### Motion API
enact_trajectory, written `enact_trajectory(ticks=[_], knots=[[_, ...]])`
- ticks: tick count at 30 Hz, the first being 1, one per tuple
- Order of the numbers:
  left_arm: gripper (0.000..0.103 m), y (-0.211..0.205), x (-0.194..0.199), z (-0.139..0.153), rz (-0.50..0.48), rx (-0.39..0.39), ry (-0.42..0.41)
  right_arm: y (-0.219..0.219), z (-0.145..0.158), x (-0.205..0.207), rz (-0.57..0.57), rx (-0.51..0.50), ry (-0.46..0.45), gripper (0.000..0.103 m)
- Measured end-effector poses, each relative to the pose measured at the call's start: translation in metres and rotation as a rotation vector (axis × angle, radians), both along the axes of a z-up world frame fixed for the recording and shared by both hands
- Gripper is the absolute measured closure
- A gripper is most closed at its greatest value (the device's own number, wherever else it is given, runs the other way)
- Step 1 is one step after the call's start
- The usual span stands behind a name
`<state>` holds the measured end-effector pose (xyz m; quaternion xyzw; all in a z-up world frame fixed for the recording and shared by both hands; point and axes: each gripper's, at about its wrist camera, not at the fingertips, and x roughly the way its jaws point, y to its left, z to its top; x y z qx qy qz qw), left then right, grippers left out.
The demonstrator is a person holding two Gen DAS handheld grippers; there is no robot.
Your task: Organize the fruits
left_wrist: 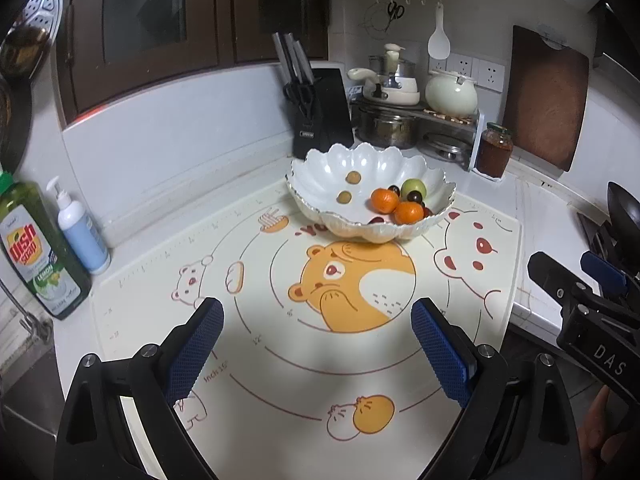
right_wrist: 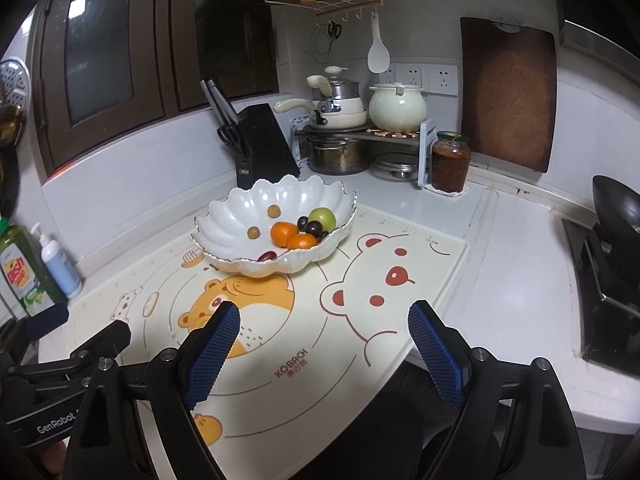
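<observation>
Bowl [left_wrist: 320,168], white, scalloped rim, standing at the far edge of a cartoon-bear baking mat [left_wrist: 280,360] on a white counter [right_wrist: 500,280]; all the fruit lies inside the bowl, none on the mat.

Contents: two mandarins [left_wrist: 385,200] touching each other toward the near right of the bowl; one green apple [left_wrist: 413,188] behind them against the right wall; several dark grapes [left_wrist: 418,197] clustered between apple and mandarins, with one reddish grape [right_wrist: 267,256] near the front rim; two small tan-brown round fruits [left_wrist: 353,177], apart from the rest on the left slope of the bowl, one above the other.

Left gripper [left_wrist: 316,344]: blue-padded fingers spread wide, nothing between them; held above the near part of the mat, well short of the bowl.

Right gripper [right_wrist: 324,344]: fingers likewise spread wide and empty; above the mat's near right portion, the bowl ahead and to its left.

Surroundings: black knife block [left_wrist: 320,112] just behind the bowl; stacked pots on a small rack [left_wrist: 400,96]; jar of red paste [left_wrist: 494,148] beside the rack; wooden cutting board [left_wrist: 546,100] leaning on the wall; dish soap bottle [left_wrist: 36,248] and white pump bottle [left_wrist: 82,236] at the left; gas stove [right_wrist: 608,280] at the right.
</observation>
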<state>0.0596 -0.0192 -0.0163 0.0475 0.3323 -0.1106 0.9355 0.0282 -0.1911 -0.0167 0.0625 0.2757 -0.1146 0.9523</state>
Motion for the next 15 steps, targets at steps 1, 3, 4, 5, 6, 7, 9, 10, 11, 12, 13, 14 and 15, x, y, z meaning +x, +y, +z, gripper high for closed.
enact_trajectory(ticks=[1,3,4,5,6,7,9,10,11,12,13,14,15], knots=[[0.007,0.0001,-0.0006,-0.0013,0.0,0.001,0.004,0.0002,-0.0002,-0.0003,0.0,-0.002,0.001,0.016],[0.007,0.0001,-0.0013,-0.0034,0.0,0.004,0.009,0.0008,-0.0006,-0.0016,0.0,-0.002,0.002,0.016],[0.007,0.0004,-0.0017,-0.0041,-0.001,0.003,0.011,0.0012,-0.0008,-0.002,0.0,-0.003,0.004,0.016],[0.007,0.0006,-0.002,-0.0045,-0.001,0.003,0.012,0.0014,-0.0008,-0.0018,0.0,-0.005,0.005,0.016],[0.007,0.0009,-0.0023,-0.0045,-0.001,0.001,0.012,0.0014,-0.0007,-0.0017,0.0,-0.006,0.005,0.016],[0.007,0.0012,-0.003,-0.0044,-0.001,0.001,0.011,0.0013,-0.0005,-0.0015,0.0,-0.005,0.005,0.016],[0.007,0.001,-0.003,-0.0045,-0.002,0.001,0.01,0.0013,-0.0006,-0.0017,0.001,-0.002,0.005,0.016],[0.007,0.0009,-0.0025,-0.0043,-0.003,0.001,0.01,0.0012,-0.0005,-0.0016,0.001,-0.003,0.005,0.016],[0.007,0.0009,-0.0026,-0.0044,-0.003,0.001,0.009,0.0012,-0.0004,-0.0016,0.001,-0.005,0.004,0.016],[0.007,0.0009,-0.0026,-0.0038,-0.003,0.0,0.008,0.0012,-0.0006,-0.0016,0.0,-0.008,0.005,0.016],[0.007,0.0009,-0.0026,-0.0036,-0.002,0.0,0.007,0.0009,-0.0011,-0.0016,-0.002,-0.007,0.006,0.016],[0.007,0.0005,-0.0027,-0.0034,-0.003,0.001,0.005,0.0006,-0.0013,-0.002,-0.004,-0.005,0.007,0.016],[0.007,0.0,-0.0027,-0.0027,-0.003,0.002,0.004,0.0,-0.0012,-0.0021,-0.004,-0.005,0.006,0.016]])
